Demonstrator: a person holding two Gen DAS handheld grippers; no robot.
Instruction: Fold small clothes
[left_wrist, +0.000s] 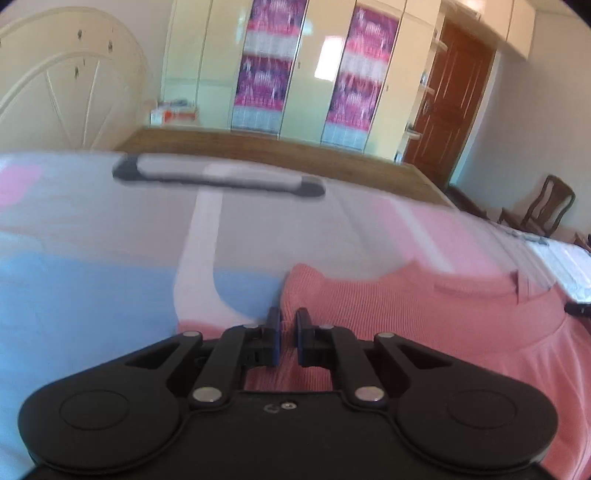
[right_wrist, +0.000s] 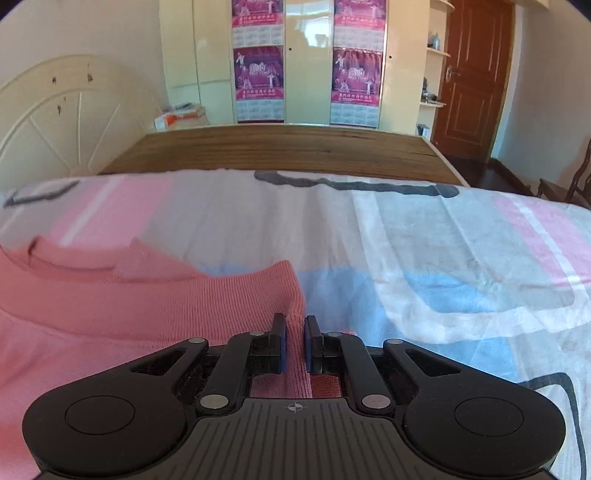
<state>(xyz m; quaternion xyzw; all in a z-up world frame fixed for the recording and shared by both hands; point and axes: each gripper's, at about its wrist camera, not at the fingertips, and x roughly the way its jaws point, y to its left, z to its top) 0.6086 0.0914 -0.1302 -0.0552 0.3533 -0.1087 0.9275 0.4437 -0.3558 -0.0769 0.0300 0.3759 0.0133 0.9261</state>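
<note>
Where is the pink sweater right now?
The pink sweater lies on the patterned bedsheet, pinched at its edges by the left hand-held gripper and the right hand-held gripper.

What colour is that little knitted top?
Salmon pink, clearest in the right wrist view: the top.

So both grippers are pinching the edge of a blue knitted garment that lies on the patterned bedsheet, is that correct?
Not quite: the garment is pink, not blue; the blue belongs to patches of the bedsheet. The right wrist view shows the right gripper shut on the pink knitted garment, and the left wrist view shows the left gripper pinching its other edge.
</note>
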